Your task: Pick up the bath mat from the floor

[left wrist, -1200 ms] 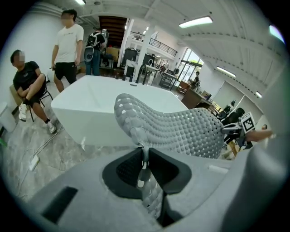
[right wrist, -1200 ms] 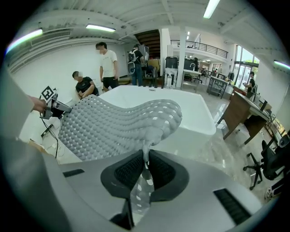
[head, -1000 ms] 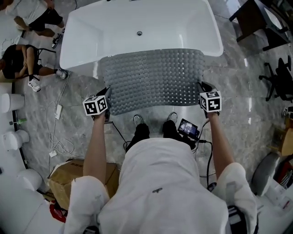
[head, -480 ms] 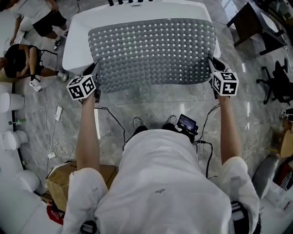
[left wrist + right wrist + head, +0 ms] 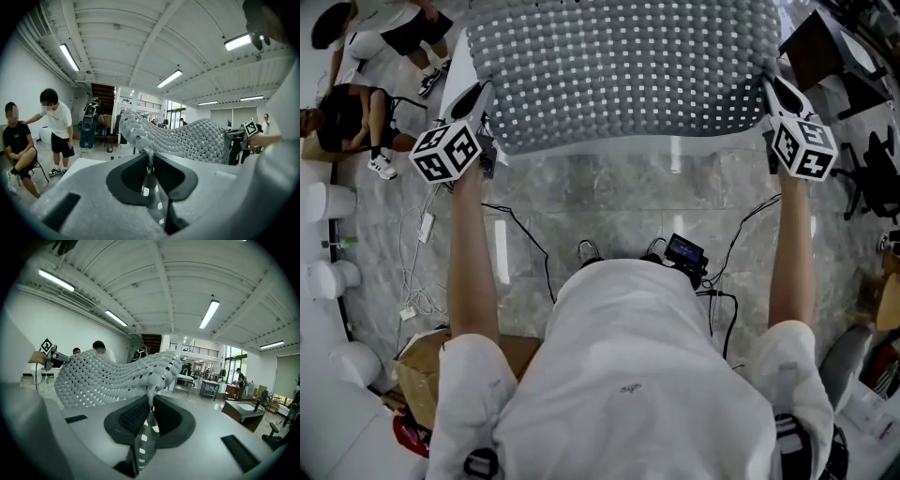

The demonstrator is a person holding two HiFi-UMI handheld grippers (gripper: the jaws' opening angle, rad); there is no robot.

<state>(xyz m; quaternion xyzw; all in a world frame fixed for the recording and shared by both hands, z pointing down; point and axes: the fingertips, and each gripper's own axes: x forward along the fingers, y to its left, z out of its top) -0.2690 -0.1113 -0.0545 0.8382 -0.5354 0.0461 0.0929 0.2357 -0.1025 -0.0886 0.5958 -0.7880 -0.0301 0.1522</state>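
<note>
Bath mat [image 5: 619, 66] grey, bumpy grid pattern dotted with small square holes. Cubes on left gripper [image 5: 481, 98] and right gripper [image 5: 773, 94] white with black square markers. Gripper pads [image 5: 126, 176] black, bodies pale grey. Floor [image 5: 609, 202] grey veined marble. Shirt [image 5: 628, 375] white. Cardboard box [image 5: 422, 361] brown.

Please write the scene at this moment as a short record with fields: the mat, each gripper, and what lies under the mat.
mat: grey, perforated, spread between both grippers, off the floor
left gripper: shut on the mat's left edge
right gripper: shut on the mat's right edge
under mat: white tub rim, marble floor, cables
bystanders: two, upper left
</note>
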